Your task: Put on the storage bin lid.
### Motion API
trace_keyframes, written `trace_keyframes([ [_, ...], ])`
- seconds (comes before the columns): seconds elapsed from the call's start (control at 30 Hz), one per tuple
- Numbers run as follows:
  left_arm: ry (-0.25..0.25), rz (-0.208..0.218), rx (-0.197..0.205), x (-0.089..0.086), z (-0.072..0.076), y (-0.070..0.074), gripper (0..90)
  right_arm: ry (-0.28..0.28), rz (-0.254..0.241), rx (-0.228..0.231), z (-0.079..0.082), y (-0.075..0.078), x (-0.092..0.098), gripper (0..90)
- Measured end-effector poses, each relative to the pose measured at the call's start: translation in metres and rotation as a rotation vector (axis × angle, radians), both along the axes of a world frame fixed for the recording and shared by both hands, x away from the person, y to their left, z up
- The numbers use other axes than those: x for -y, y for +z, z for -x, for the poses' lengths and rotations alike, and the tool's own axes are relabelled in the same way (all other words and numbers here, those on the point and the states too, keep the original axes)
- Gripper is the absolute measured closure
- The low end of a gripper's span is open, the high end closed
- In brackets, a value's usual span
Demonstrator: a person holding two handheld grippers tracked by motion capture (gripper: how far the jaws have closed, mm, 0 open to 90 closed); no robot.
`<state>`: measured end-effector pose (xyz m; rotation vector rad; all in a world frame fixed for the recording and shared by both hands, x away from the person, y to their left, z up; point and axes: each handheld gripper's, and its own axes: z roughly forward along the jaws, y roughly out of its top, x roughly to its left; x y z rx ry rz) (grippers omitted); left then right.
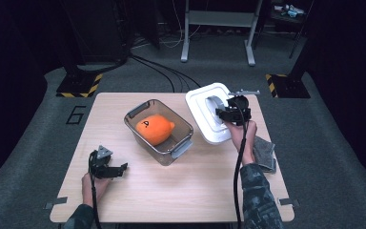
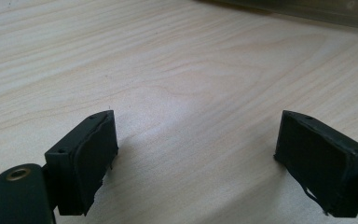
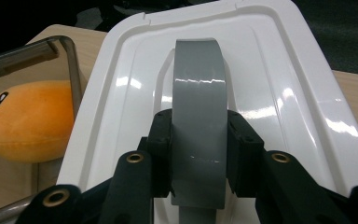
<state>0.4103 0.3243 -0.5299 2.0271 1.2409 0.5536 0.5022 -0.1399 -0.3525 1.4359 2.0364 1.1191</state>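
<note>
White lid clamped by its grey handle in right gripper, at 3 o'clock of clear bin with orange plush. Left gripper parked at 7 o'clock, jaws wide open, gripping nothing.

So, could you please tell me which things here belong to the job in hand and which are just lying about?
In the job:
- white lid, lifted by its grey handle
- right hand-held gripper, shut on that handle
- clear bin
- orange plush toy inside it

Lying about:
- grey cloth
- left hand-held gripper, open above the table

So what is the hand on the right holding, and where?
The right gripper holds the white lid by its grey handle. The left gripper holds nothing.
</note>
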Motion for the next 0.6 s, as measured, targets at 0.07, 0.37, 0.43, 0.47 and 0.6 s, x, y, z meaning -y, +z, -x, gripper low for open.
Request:
trace_keyframes([
  [0.07,0.0,0.0,0.0,0.0,0.0,0.0,12.4,0.01,-0.002,0.003,0.0,0.001,-0.004,66.4],
  [0.37,0.0,0.0,0.0,0.0,0.0,0.0,12.4,0.079,-0.028,-0.003,0.0,0.005,-0.032,66.3],
  [0.43,0.0,0.0,0.0,0.0,0.0,0.0,12.4,0.098,-0.035,-0.005,0.001,0.004,-0.038,66.3],
  [0.47,0.0,0.0,0.0,0.0,0.0,0.0,12.4,0.098,-0.035,-0.005,0.001,0.004,-0.038,66.3],
  [0.6,-0.003,-0.002,0.0,0.0,0.0,0.0,12.3,0.141,-0.039,-0.014,0.001,0.002,-0.055,66.3],
])
